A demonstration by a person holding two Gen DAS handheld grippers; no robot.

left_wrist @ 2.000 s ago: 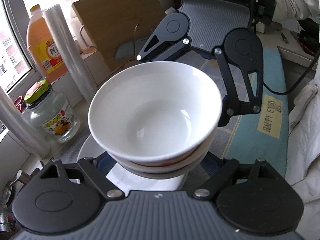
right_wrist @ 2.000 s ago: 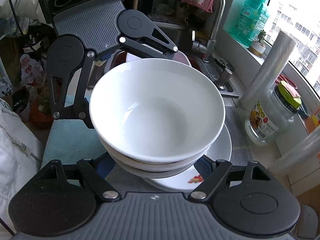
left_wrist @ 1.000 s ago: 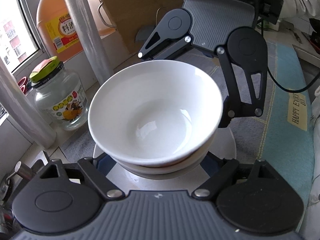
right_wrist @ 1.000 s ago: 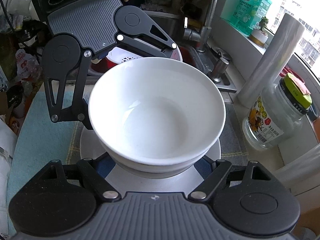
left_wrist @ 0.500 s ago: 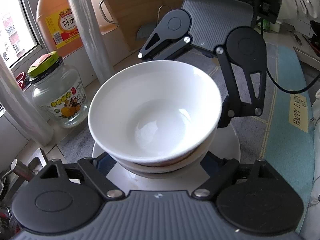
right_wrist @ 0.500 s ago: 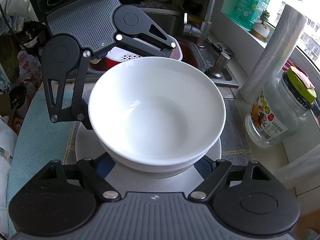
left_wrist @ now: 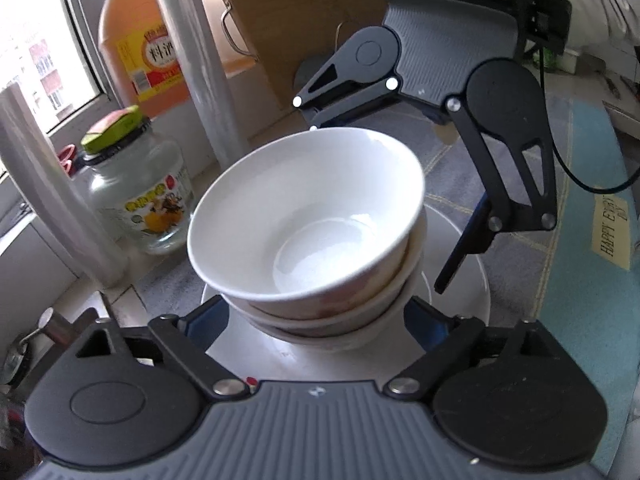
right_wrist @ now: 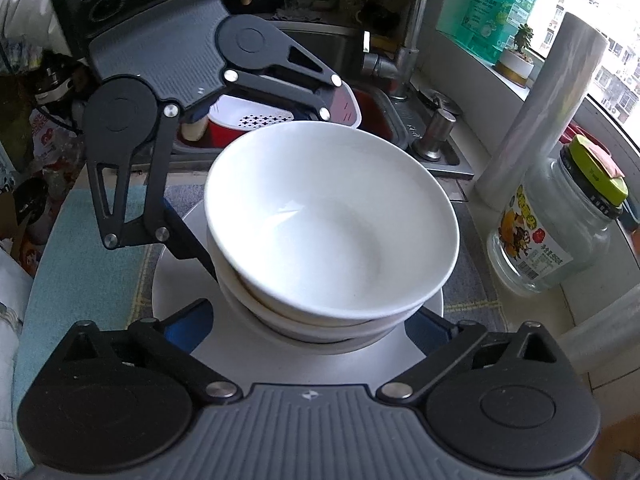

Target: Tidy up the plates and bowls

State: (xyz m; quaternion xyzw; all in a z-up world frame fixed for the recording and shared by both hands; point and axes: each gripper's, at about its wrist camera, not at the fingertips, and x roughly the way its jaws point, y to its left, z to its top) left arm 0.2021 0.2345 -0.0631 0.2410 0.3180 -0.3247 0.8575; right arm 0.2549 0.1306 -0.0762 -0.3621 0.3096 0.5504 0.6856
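Note:
A stack of white bowls (left_wrist: 304, 216) (right_wrist: 328, 216) rests on a white plate (left_wrist: 460, 280) (right_wrist: 176, 296) on the counter. The top bowl sits slightly askew on the ones below it. My left gripper (left_wrist: 312, 312) (right_wrist: 268, 192) straddles the base of the stack from one side. My right gripper (right_wrist: 310, 312) (left_wrist: 374, 206) straddles it from the opposite side. Both sets of jaws are opening. The stack stands between the blue pads, and a gap shows between the pads and the bowls. The lowest bowl's foot is hidden.
A glass jar with a green lid (left_wrist: 140, 200) (right_wrist: 560, 232) and a roll of cling film (left_wrist: 196, 64) (right_wrist: 536, 120) stand by the window. An orange bottle (left_wrist: 140, 48) and a wooden board (left_wrist: 288, 20) are behind. The sink (right_wrist: 400, 128) holds a red basin (right_wrist: 256, 120). A teal mat (left_wrist: 580, 280) lies beside the plate.
The bowl stack has come down onto the plate. Both grippers' jaws have spread away from the bowls, and the top bowl now sits more askew.

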